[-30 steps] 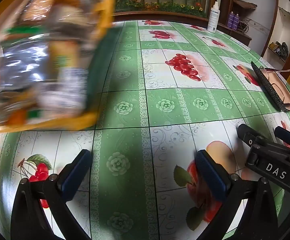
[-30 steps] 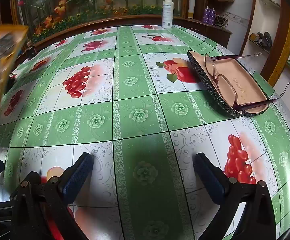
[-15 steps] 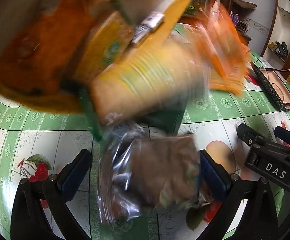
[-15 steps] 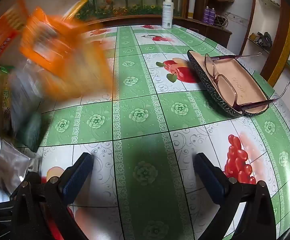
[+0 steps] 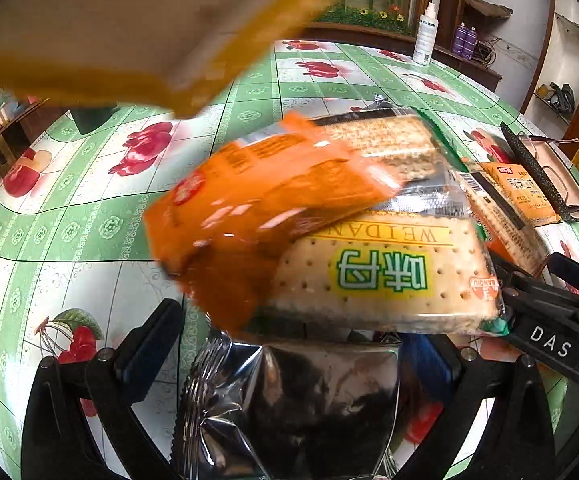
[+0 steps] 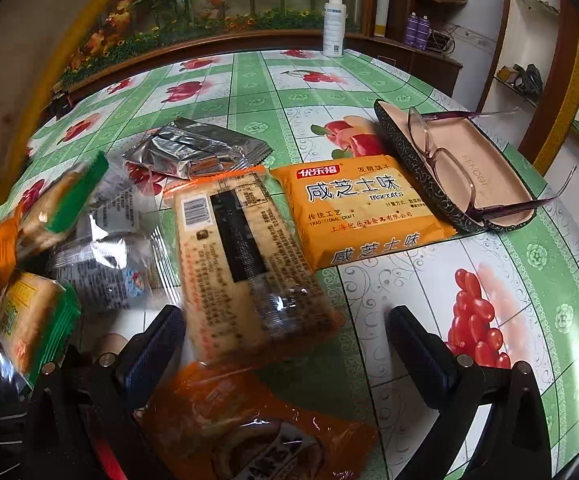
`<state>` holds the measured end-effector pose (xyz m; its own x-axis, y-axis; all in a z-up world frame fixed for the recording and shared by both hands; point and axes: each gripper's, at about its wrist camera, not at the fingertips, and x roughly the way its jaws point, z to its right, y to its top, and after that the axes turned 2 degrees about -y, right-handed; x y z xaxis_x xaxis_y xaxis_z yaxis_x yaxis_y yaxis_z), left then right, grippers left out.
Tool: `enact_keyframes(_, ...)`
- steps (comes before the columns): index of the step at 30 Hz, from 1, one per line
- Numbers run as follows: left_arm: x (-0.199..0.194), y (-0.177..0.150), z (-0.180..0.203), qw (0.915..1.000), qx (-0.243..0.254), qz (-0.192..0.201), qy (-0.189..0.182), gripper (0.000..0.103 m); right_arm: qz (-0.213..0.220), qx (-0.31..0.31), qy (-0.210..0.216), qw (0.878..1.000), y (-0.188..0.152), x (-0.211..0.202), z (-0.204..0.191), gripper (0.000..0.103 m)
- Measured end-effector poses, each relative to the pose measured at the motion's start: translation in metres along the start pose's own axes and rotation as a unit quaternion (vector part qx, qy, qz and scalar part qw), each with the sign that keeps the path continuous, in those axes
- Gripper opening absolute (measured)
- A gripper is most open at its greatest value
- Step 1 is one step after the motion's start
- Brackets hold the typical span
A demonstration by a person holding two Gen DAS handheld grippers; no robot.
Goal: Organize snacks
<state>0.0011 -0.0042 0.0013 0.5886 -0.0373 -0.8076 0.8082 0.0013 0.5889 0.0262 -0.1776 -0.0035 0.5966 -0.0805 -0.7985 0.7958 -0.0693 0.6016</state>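
Note:
Several snack packets lie heaped on the green fruit-print tablecloth (image 6: pixel 257 92). In the left wrist view a blurred orange packet (image 5: pixel 265 196) is still moving over a cracker pack with green lettering (image 5: pixel 385 276), and a dark foil-wrapped packet (image 5: pixel 297 404) lies between my left gripper's open fingers (image 5: pixel 289 344). In the right wrist view an orange biscuit pack (image 6: pixel 353 208), a clear cracker pack (image 6: pixel 245 264), a silver foil packet (image 6: pixel 193 152) and an orange packet (image 6: pixel 249 420) lie near my open right gripper (image 6: pixel 285 340). A blurred tan, yellow-edged container (image 5: pixel 129 20) hangs overhead.
An open glasses case with purple glasses (image 6: pixel 453 168) sits right of the snacks. A white spray bottle (image 6: pixel 334 24) stands at the table's far edge. Shelves and a wooden cabinet are beyond. The right gripper's body (image 5: pixel 553 320) shows at the left view's right edge.
The container tipped over the table and the snack packets fell out onto the cloth, landing between and ahead of both grippers. Both grippers stayed still and open.

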Motion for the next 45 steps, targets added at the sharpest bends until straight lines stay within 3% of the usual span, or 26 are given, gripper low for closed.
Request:
enact_keyframes(41, 0.0007, -0.0007, -0.0005, 1.0000, -0.004, -0.001, 0.004, 0.103, 0.000, -0.012, 0.009, 1.000, -0.0009, -0.0012, 0.0007, 0.102)
enact_keyframes(45, -0.0026, -0.0039, -0.0014, 0.9993, 0.027, -0.018, -0.021, 0.103, -0.003, -0.037, 0.028, 0.999, -0.0018, -0.0032, 0.0020, 0.102)
